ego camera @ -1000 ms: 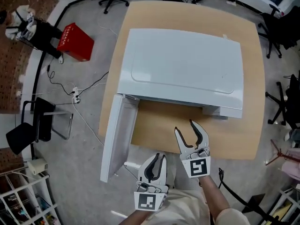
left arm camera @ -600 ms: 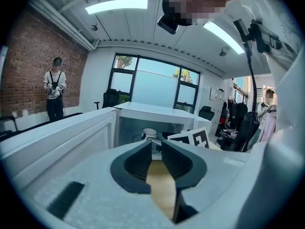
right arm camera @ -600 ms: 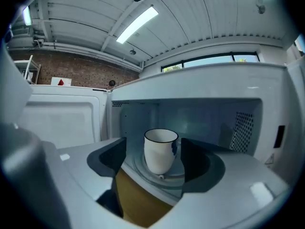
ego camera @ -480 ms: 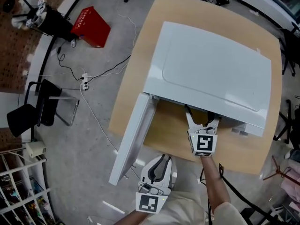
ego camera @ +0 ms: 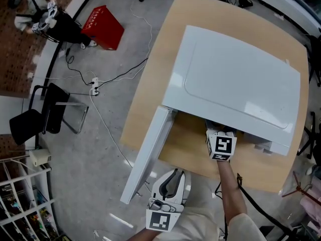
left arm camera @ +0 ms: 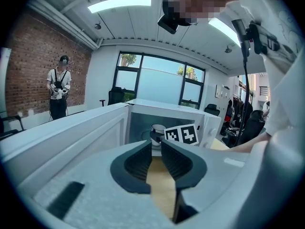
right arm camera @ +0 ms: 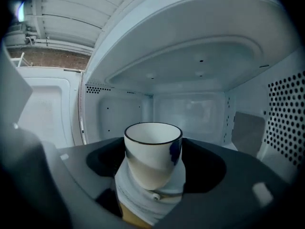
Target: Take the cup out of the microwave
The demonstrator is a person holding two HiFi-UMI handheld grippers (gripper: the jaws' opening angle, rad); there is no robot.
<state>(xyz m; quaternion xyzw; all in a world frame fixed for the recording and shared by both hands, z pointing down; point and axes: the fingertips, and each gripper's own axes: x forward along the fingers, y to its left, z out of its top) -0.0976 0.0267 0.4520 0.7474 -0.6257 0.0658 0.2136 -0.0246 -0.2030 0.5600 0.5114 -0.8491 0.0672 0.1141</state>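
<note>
Well, the microwave [ego camera: 235,79] sits on the table [ego camera: 145,109] with its door [ego camera: 148,159] swung wide to the lower left, so there is a free way in. The cup [right arm camera: 152,142] stands upright inside the microwave, in the middle of the right gripper view. The right gripper [right arm camera: 155,175] points into the opening with its jaws wide apart. The cup is between them, but the pads do not seem to squeeze it yet. The jaws have just been opening, most likely to make room for the round cup before they close on it. In the head view only its marker cube [ego camera: 221,145] shows, at the lower right, right at the mouth of the microwave. The left gripper [ego camera: 173,173] waits low at the bottom of the head view, near the end of the door. Its jaws are nearly together with only a thin slit, and they hold nothing. It looks like it keeps out of the way. A second ago the right gripper was out in front over the bare table, with all of its jaws in sight. Now its jaws are inside and hidden from above. The left gripper is at about the same spot in the picture.
</note>
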